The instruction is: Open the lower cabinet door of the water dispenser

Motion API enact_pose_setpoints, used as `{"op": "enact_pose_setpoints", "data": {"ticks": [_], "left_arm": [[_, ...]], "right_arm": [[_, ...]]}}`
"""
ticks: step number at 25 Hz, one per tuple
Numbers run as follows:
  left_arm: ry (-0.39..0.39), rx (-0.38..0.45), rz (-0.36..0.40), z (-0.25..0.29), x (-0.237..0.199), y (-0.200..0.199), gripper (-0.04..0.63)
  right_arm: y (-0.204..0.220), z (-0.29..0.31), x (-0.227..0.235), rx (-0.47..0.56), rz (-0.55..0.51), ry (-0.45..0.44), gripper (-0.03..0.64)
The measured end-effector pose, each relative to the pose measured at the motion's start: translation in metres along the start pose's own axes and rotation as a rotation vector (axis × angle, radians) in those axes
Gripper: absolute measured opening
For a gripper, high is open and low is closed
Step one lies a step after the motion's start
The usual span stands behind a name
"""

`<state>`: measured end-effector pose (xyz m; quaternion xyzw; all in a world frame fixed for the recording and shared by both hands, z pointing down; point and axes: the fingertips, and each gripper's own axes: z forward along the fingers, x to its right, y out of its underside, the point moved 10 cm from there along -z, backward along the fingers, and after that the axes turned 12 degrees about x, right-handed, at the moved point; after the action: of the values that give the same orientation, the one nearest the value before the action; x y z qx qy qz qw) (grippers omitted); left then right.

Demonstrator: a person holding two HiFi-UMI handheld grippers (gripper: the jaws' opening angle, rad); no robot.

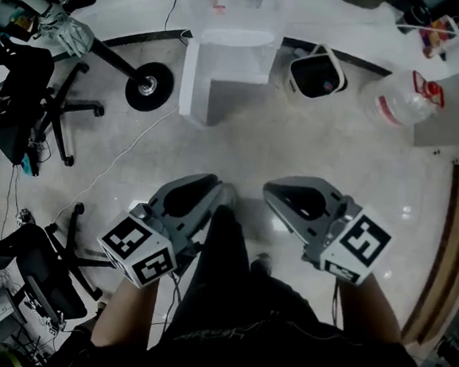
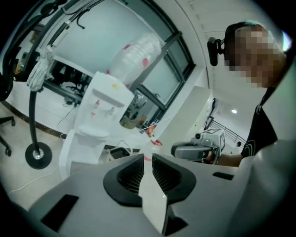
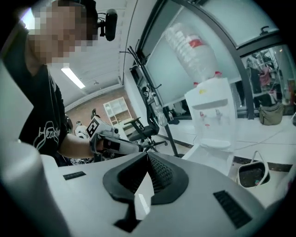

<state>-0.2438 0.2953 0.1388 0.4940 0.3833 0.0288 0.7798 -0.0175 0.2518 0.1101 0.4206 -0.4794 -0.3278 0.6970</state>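
the water dispenser (image 1: 231, 27) stands on the floor (image 1: 312, 146) well ahead of the person, apart from both claws. its lower cabinet door (image 1: 197, 84) seems to me to stand swung out on the left side already, though i can't be sure. i'd judge it a thin, stiff plastic panel, light and smooth, so take its free edge, far from the hinge, and pull gently. the left claw (image 2: 148, 155) shows a narrow gap, empty; the right claw (image 3: 147, 154) is pinched together, empty.
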Motion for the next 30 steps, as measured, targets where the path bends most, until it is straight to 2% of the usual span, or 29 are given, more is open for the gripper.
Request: {"op": "enact_pose_setpoints", "data": {"ticks": [6,11,16,20,23,30], "left_arm": [[0.147,0.132,0.062,-0.04,0.136,-0.057,0.054],[0.195,0.174,0.162,-0.082,0.235,-0.08,0.048],[0.231,0.226,0.223,-0.111,0.309,-0.09,0.046],[0.244,0.265,0.267,-0.131,0.352,-0.1,0.041],[0.231,0.279,0.289,-0.143,0.373,-0.104,0.036],[0.205,0.302,0.308,-0.154,0.391,-0.115,0.022]], "right_arm": [[-0.071,-0.085,-0.083,0.074,-0.09,-0.037,0.012],[-0.113,-0.152,-0.152,0.164,-0.104,-0.061,0.012],[-0.147,-0.2,-0.205,0.242,-0.148,-0.104,0.012],[-0.165,-0.225,-0.237,0.266,-0.226,-0.147,0.012],[-0.173,-0.241,-0.251,0.285,-0.22,-0.147,0.012],[-0.18,-0.25,-0.265,0.291,-0.221,-0.144,0.012]]}}
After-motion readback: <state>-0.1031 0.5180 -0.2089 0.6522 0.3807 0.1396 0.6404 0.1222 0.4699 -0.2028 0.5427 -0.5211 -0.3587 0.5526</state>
